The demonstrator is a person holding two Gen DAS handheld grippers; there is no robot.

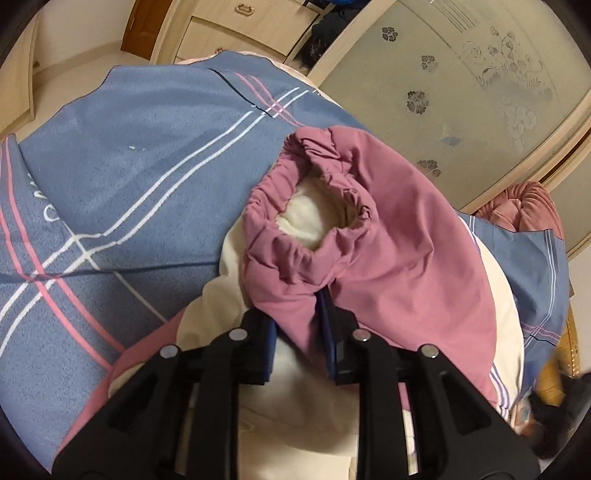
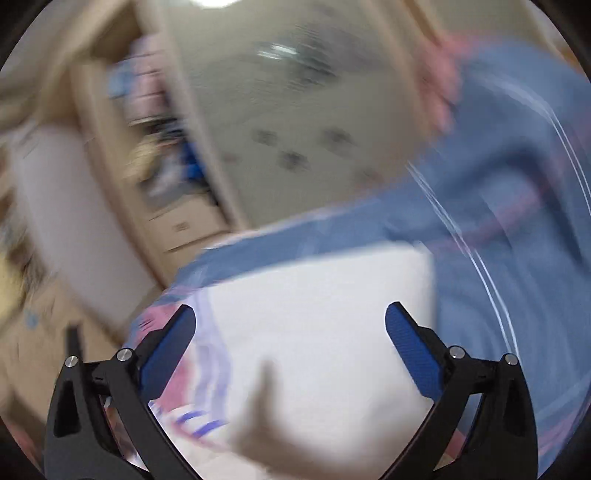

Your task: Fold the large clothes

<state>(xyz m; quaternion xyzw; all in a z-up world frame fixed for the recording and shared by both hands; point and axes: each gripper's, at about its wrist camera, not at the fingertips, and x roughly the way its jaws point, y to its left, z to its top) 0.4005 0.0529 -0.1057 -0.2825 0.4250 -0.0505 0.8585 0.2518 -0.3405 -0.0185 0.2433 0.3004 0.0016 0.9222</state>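
The left gripper [image 1: 299,325] has its fingers [image 1: 334,332] clamped on a fold of the pink trousers [image 1: 406,251], with the cloth pinched between the two blue pads just below the gathered waistband [image 1: 314,206]. The elastic waistband stands open in a ring, showing the cream lining [image 1: 314,218] inside. The trousers lie on a cream blanket [image 1: 236,295], which lies on a bed covered by a blue sheet [image 1: 129,155] with pink and white stripes; the blue sheet runs off to the left and far side, and a corner of it shows again to the right of the trousers. Behind the bed stands a wardrobe with a frosted door [image 1: 461,92] bearing a flower pattern, and pale wooden drawers [image 1: 229,22] are at the upper left. A ruffled pink cushion [image 1: 521,206] sits at the right edge, near the door. In the right wrist view the picture is heavily blurred: the right gripper [image 2: 290,325] has its fingers [image 2: 413,347] wide apart with nothing between them, above a white fabric [image 2: 325,314] that lies on the blue sheet [image 2: 498,184]. The wardrobe door [image 2: 295,129] and an open shelf of clothes [image 2: 162,129] appear smeared beyond it, too blurred to tell in detail.
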